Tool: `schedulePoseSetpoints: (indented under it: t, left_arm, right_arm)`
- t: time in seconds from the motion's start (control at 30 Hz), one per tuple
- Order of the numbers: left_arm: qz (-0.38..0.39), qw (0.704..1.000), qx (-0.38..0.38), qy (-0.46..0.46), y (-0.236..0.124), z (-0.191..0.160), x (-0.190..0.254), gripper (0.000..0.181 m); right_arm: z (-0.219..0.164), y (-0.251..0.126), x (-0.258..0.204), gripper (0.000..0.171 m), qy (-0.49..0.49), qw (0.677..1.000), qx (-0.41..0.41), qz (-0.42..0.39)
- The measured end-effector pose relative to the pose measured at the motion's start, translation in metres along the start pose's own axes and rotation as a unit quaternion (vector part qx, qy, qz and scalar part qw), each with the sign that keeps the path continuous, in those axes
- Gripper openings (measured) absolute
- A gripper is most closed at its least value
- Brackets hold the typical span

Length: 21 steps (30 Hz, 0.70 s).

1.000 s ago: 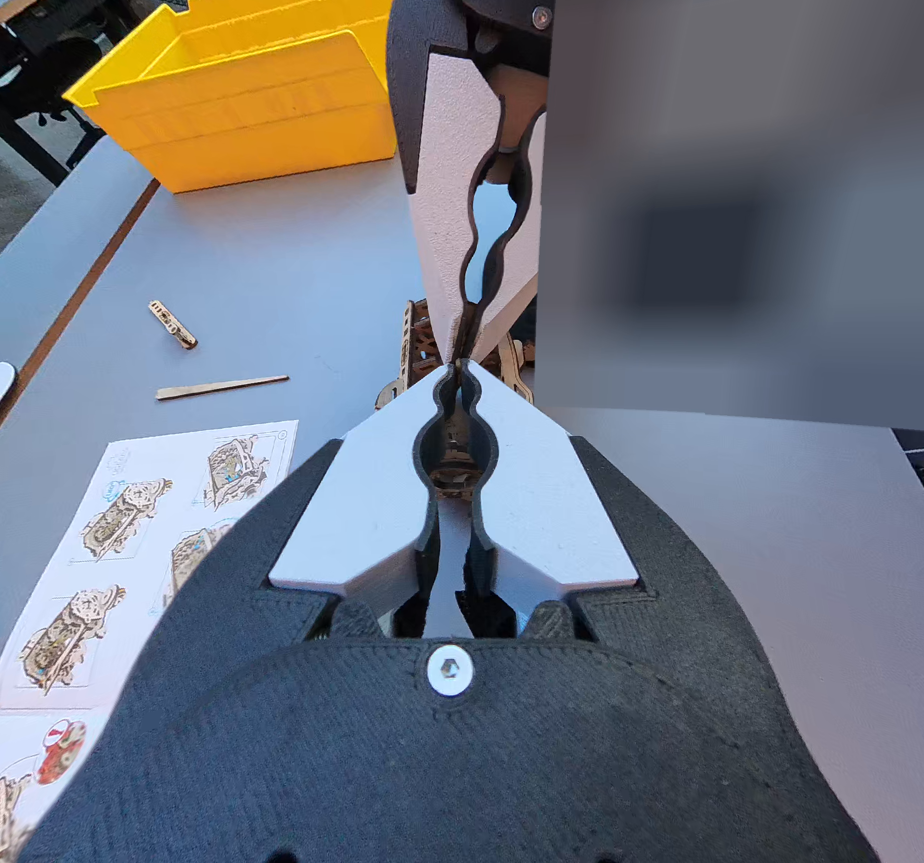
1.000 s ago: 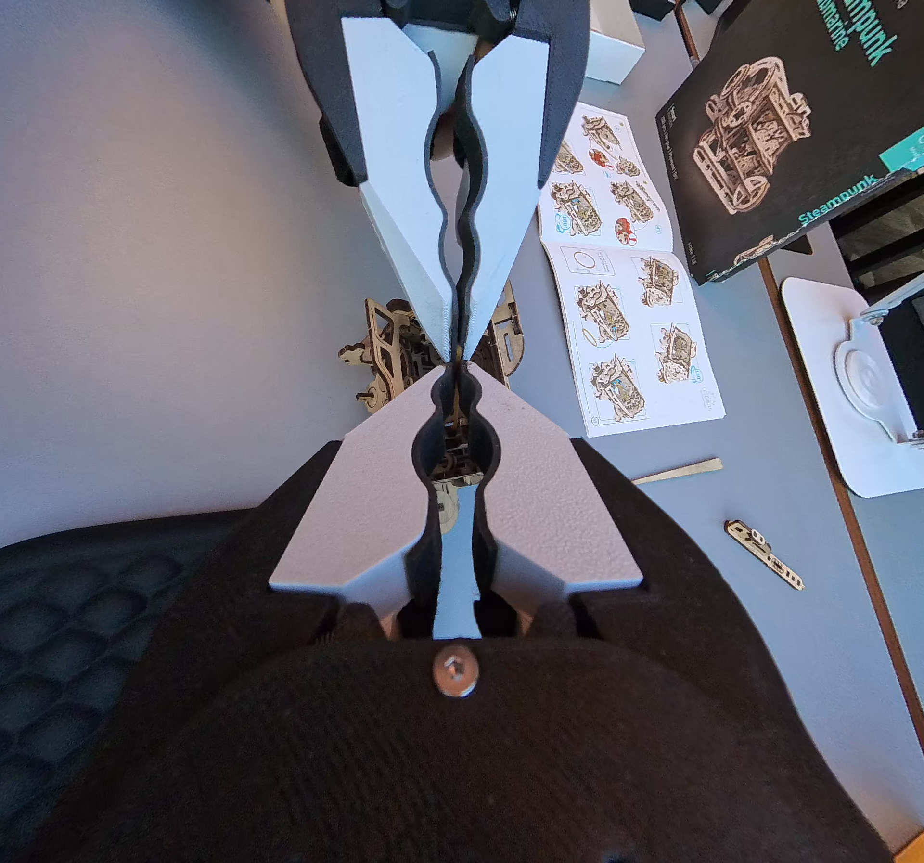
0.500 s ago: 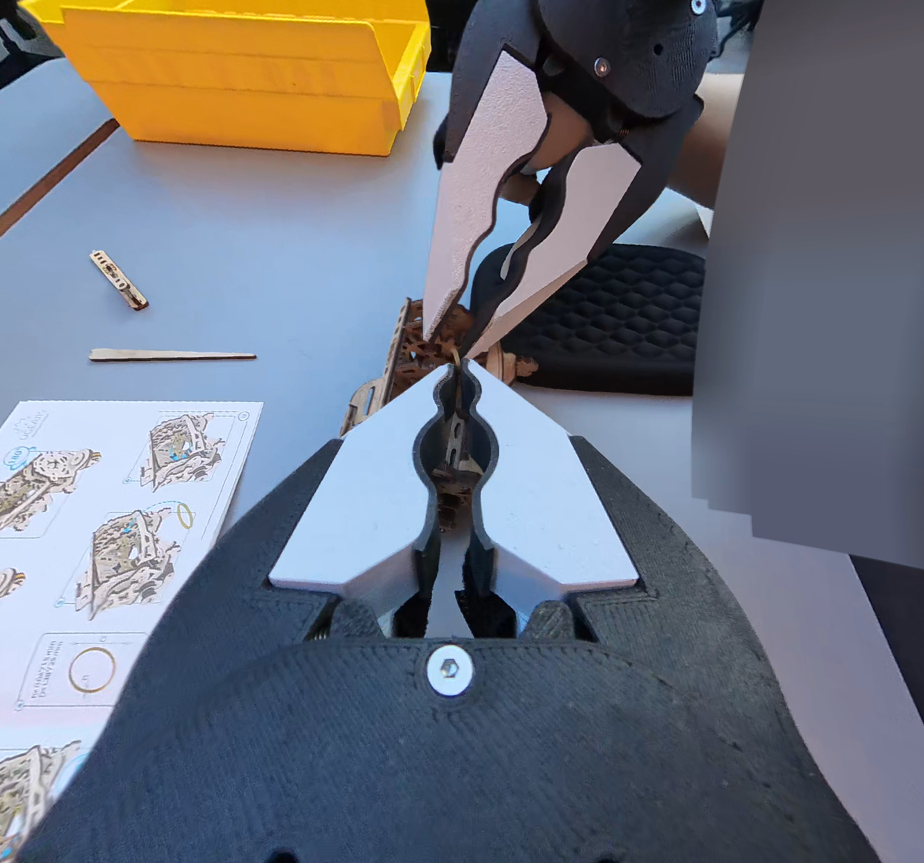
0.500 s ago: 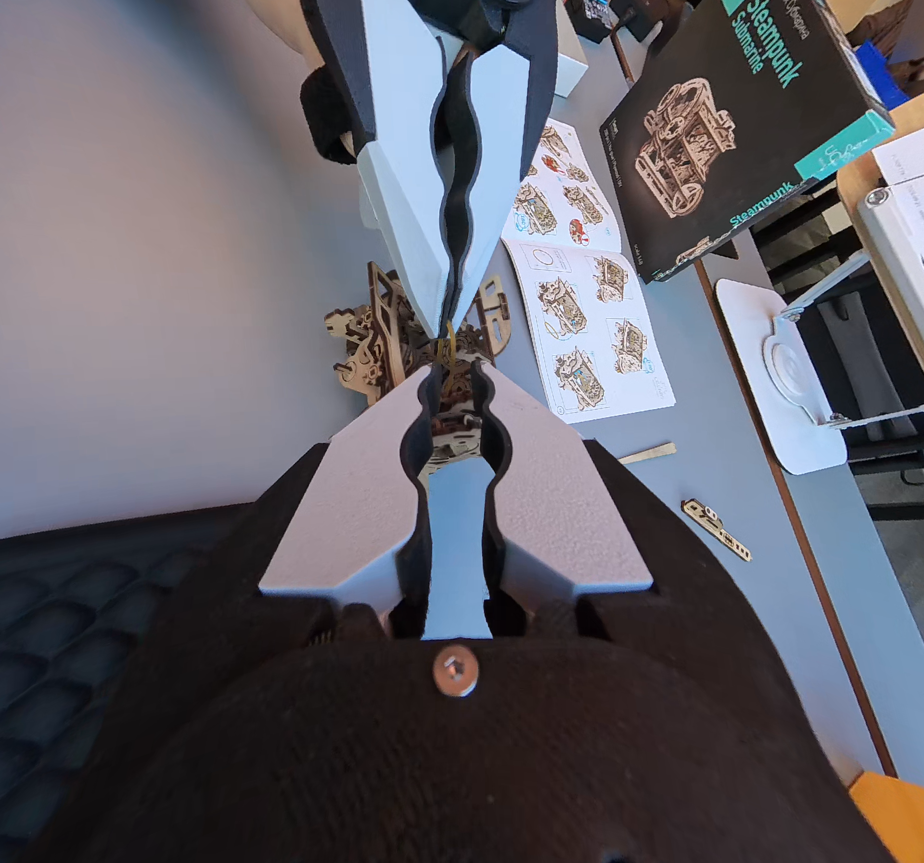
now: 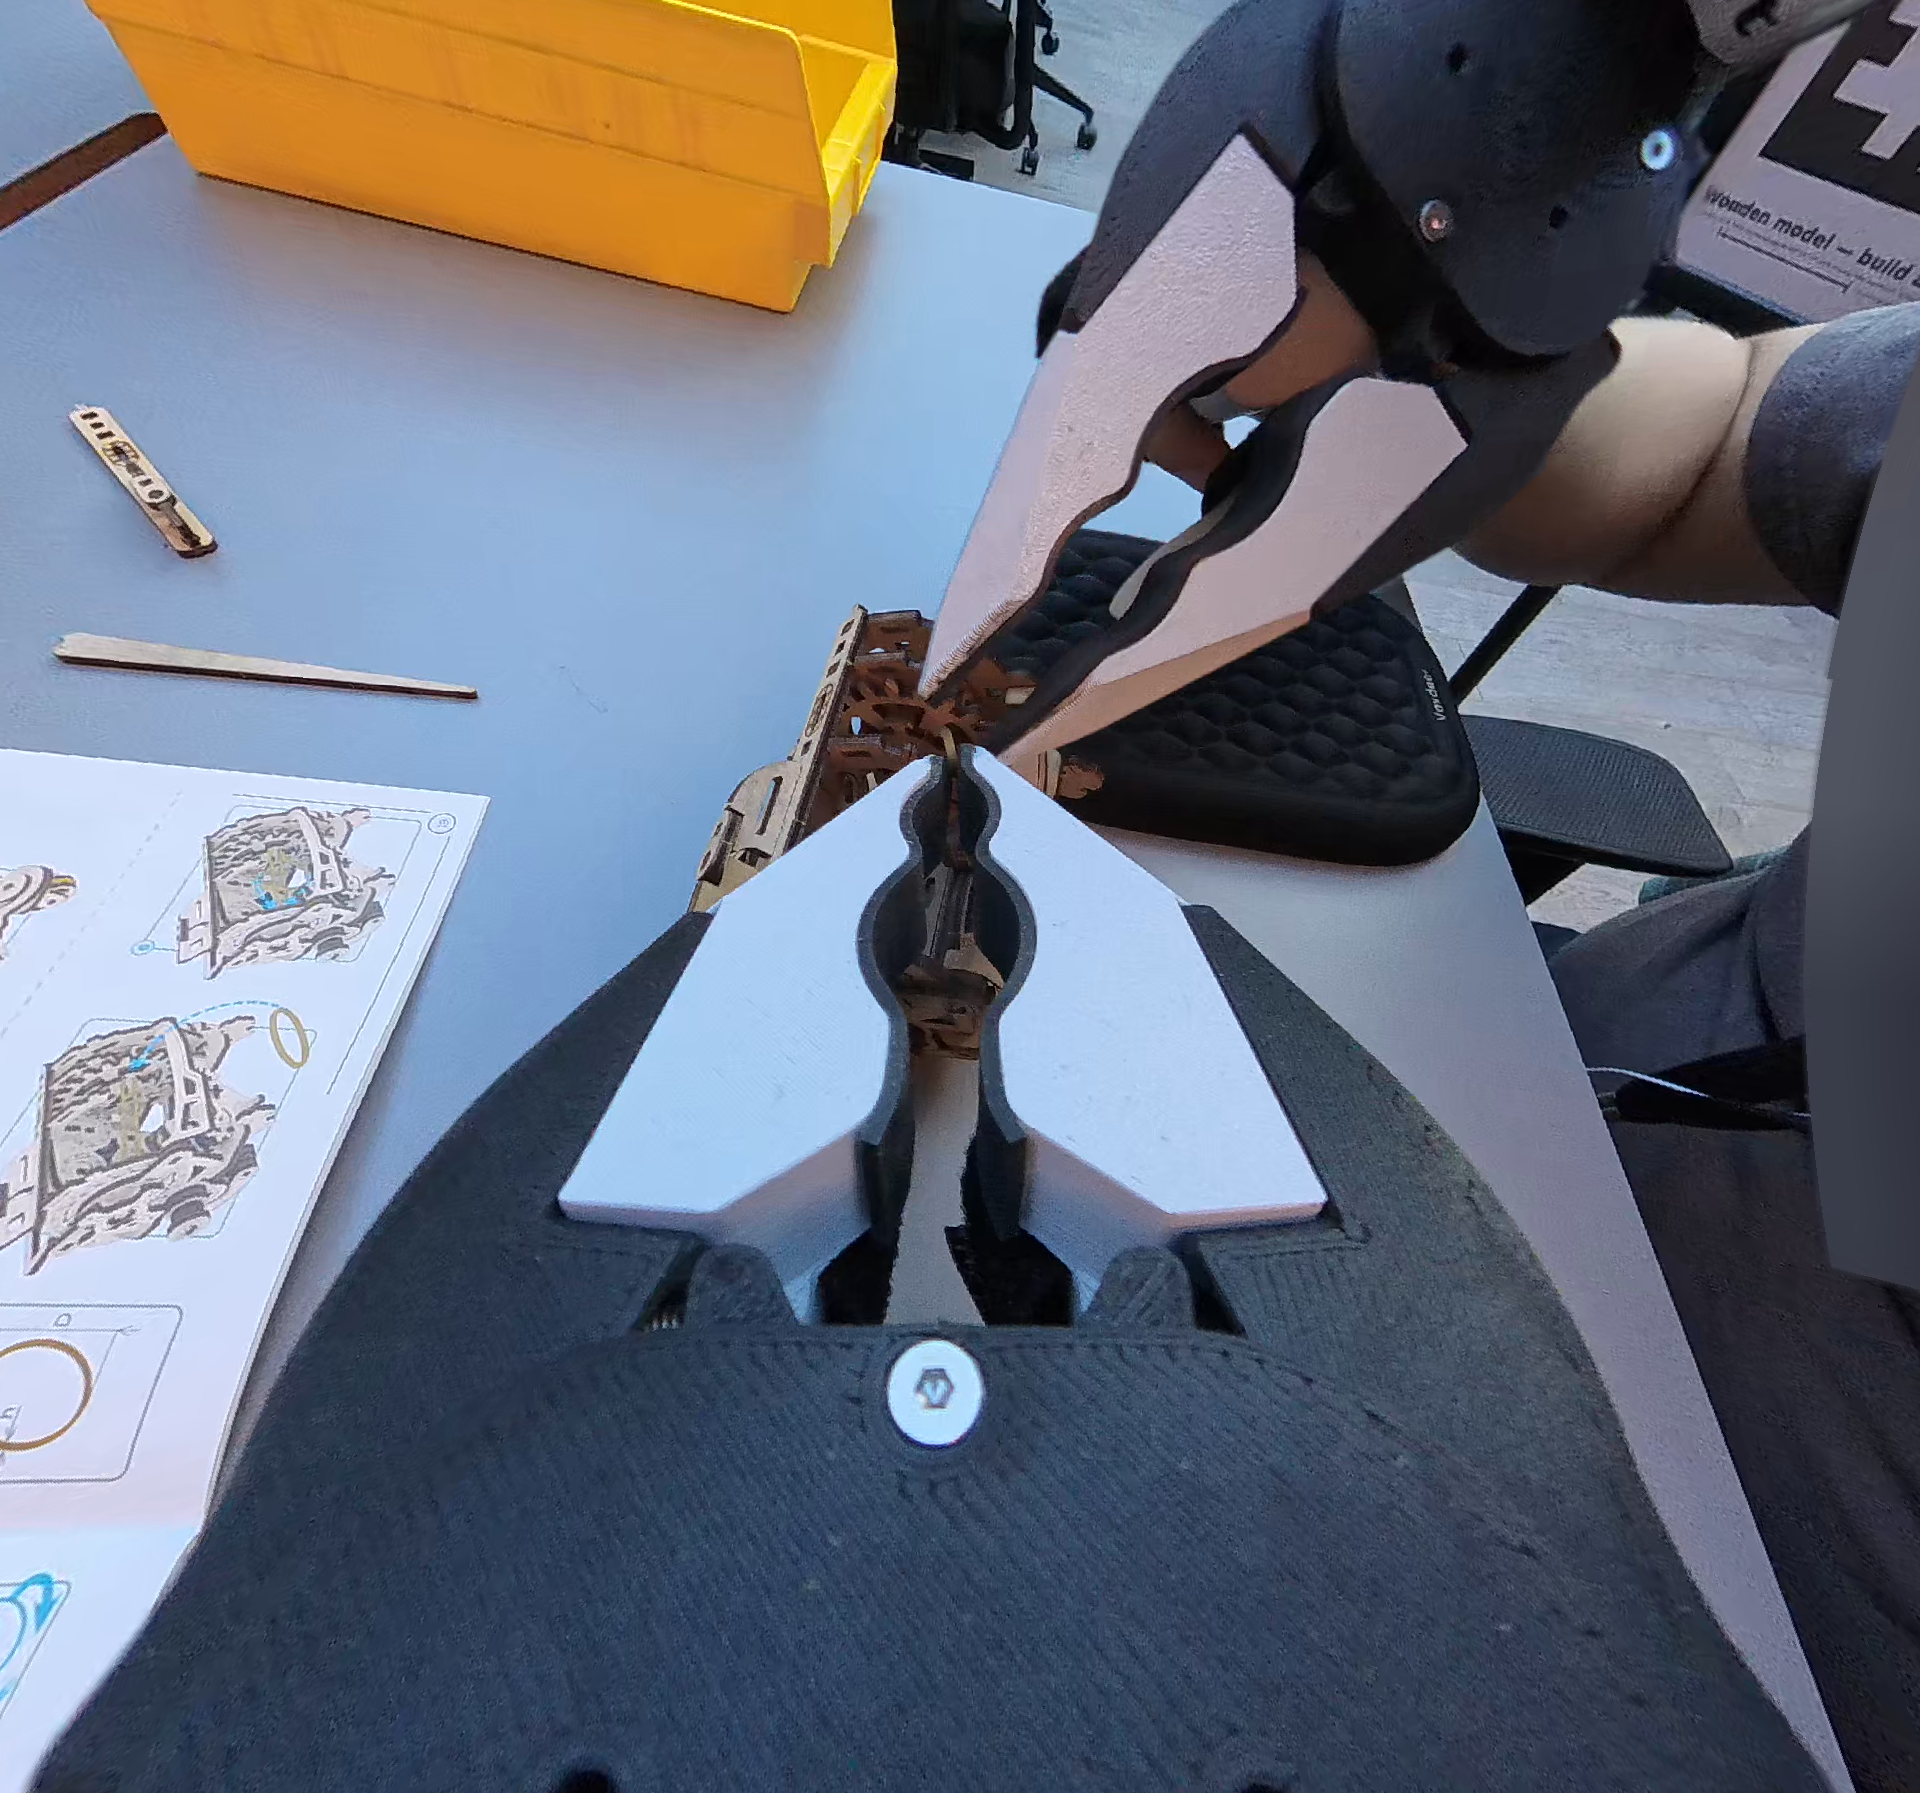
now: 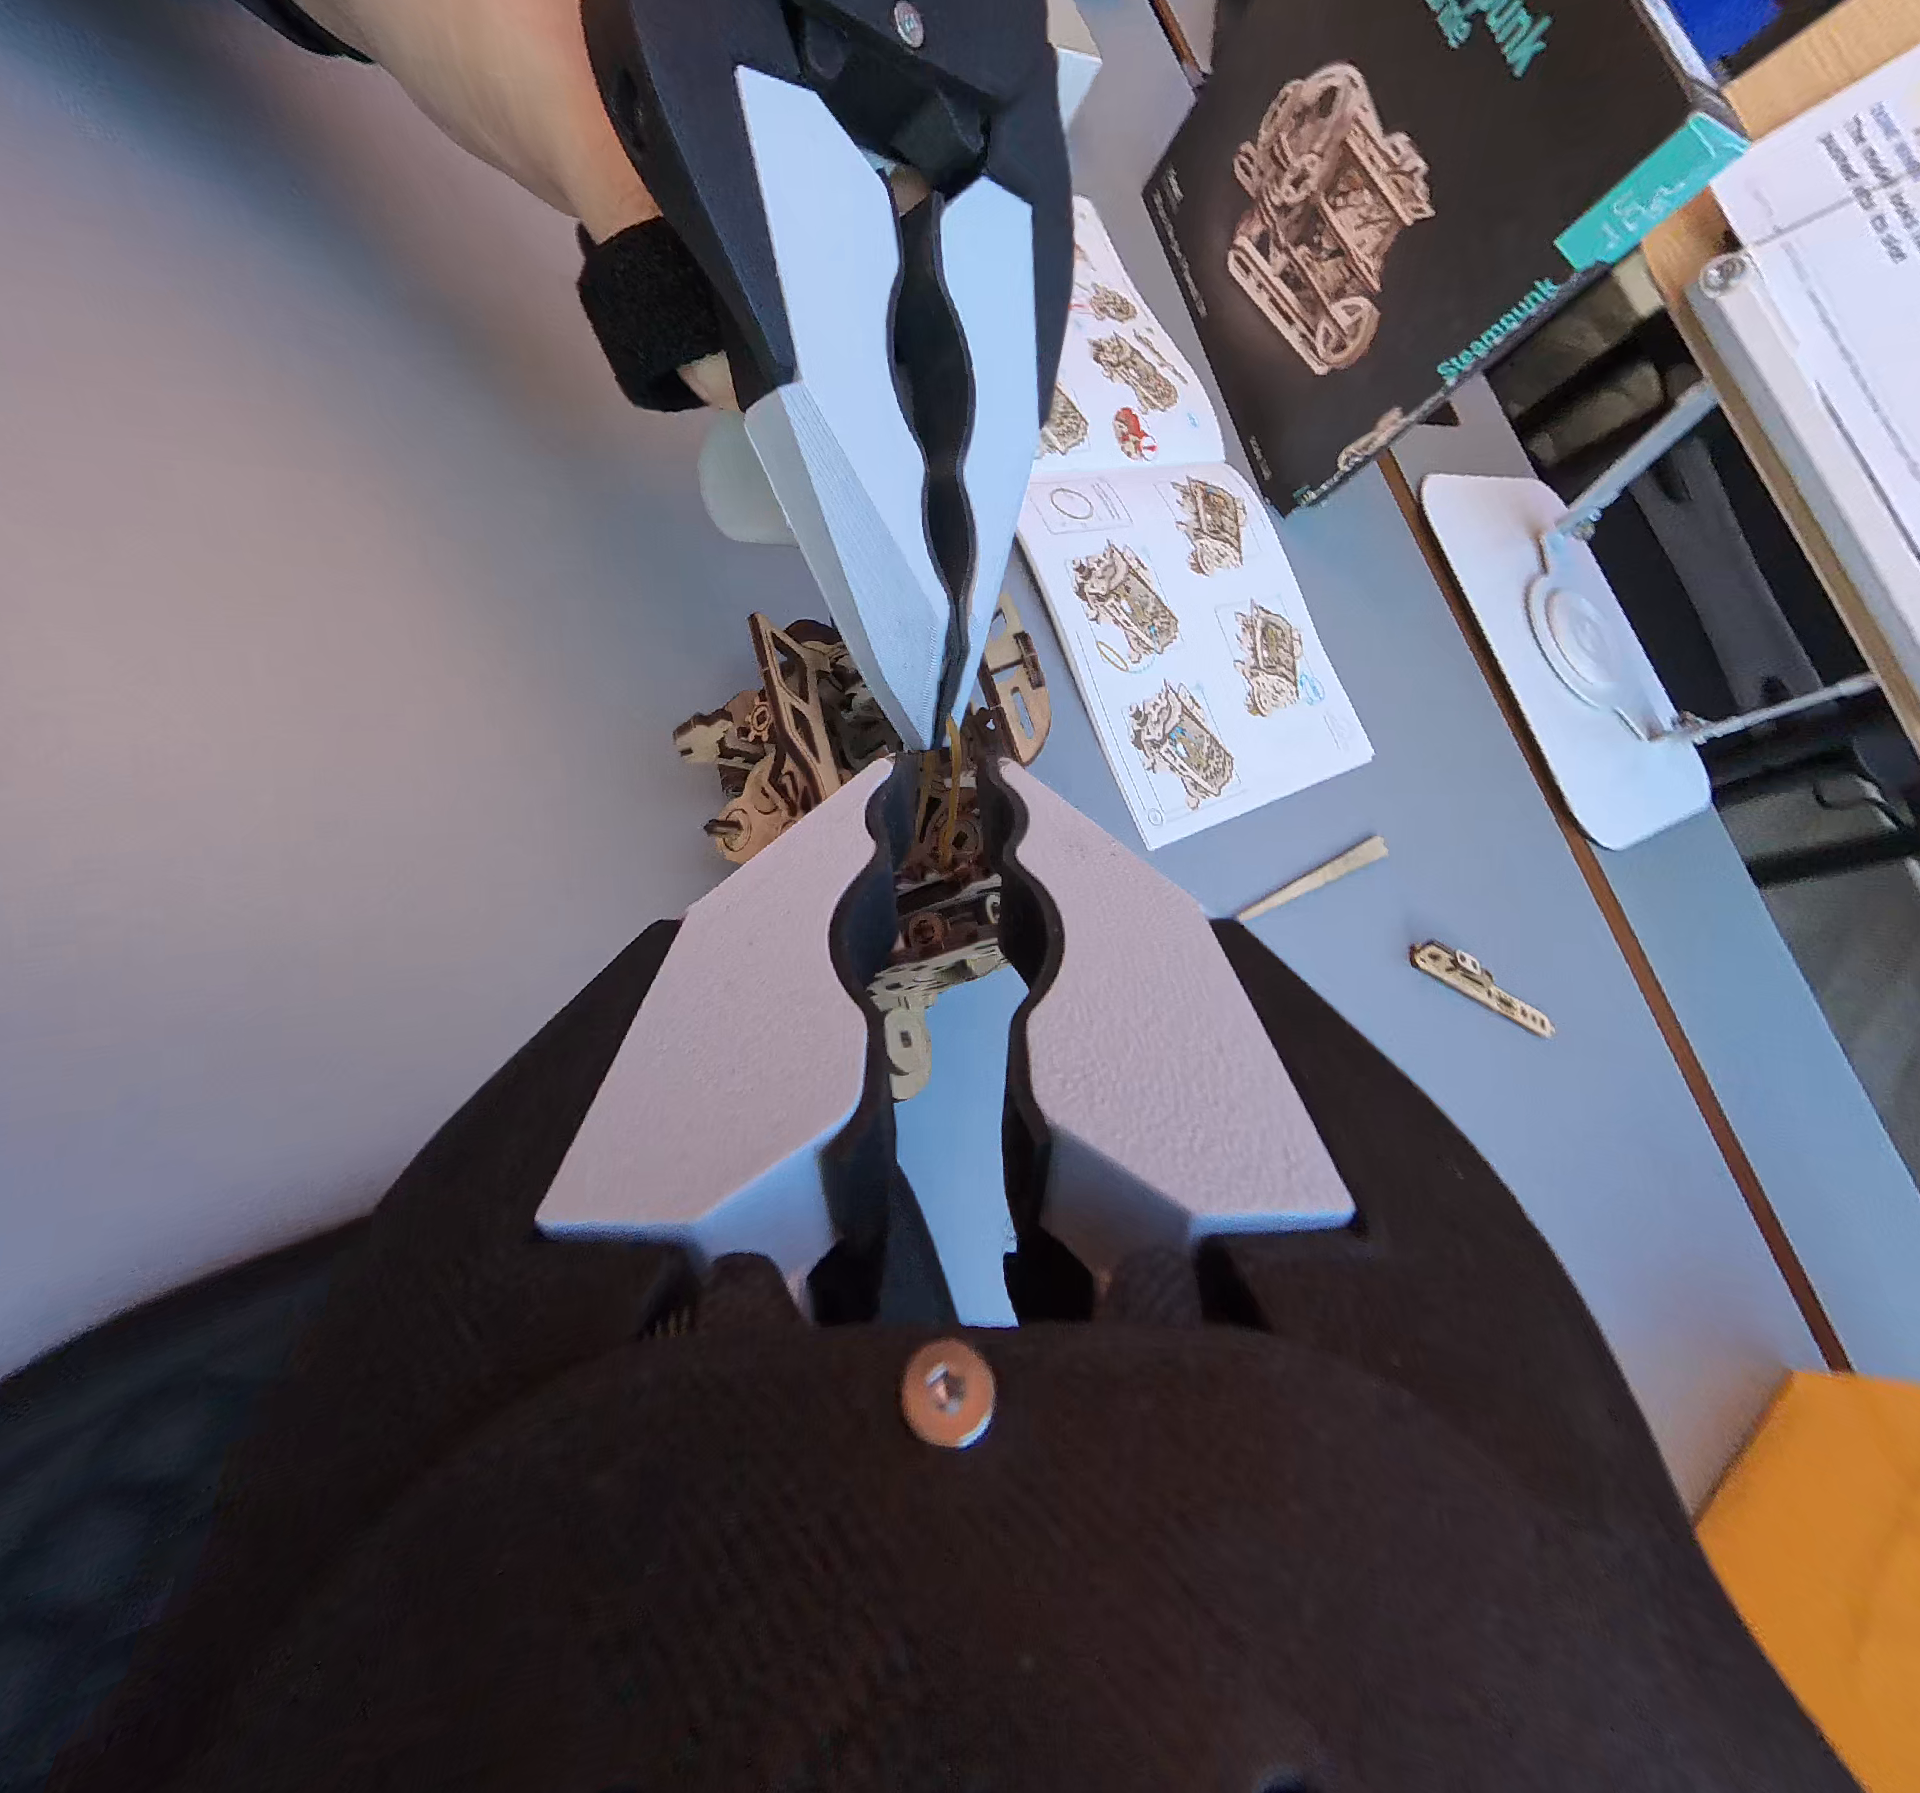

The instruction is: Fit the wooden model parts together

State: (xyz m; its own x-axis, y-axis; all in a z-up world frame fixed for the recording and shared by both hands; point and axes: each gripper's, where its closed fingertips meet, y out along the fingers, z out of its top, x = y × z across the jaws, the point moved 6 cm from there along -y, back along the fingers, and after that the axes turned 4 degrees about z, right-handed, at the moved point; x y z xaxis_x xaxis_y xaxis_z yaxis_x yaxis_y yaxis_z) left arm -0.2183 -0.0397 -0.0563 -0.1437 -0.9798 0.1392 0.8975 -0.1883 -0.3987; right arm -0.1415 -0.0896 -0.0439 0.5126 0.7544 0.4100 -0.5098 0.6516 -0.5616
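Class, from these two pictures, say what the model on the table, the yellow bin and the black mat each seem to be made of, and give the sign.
Model: thin plywood, likely laser-cut; pale faces, dark brown cut edges.
Yellow bin: moulded plastic; even colour, slight sheen.
Black mat: looks like soft rubber or foam; matt, honeycomb dimples.

Bare grey table (image 5: pixel 582 413) between yellow bin (image 5: pixel 499 81) and wooden model (image 5: pixel 862 735)

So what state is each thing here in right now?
left gripper: shut on the rubber band.
right gripper: open, tips beside the band.
rubber band: pinched, hanging toward the model.
wooden model: partly built, on the table.
instruction booklet: open, lying flat.
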Motion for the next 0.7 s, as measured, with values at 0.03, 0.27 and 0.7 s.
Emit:
schedulePoseSetpoints:
  t: [0.03, 0.27, 0.7]
  left_arm:
    - [-0.001, 1.0, 0.0, -0.001, 0.0, 0.0, 0.0, 0.0]
    - [-0.008, 1.0, 0.004, -0.024, -0.001, 0.001, -0.001, 0.0]
    - [-0.015, 0.999, 0.0, -0.034, -0.002, -0.001, -0.001, 0.0]
  right_arm:
    - [0.001, 0.0, -0.002, 0.012, 0.003, 1.0, -0.005, -0.011]
    - [0.0, 0.004, -0.008, 0.011, 0.022, 0.997, -0.036, -0.064]
    - [-0.004, 0.009, -0.012, 0.004, 0.015, 0.993, -0.036, -0.107]
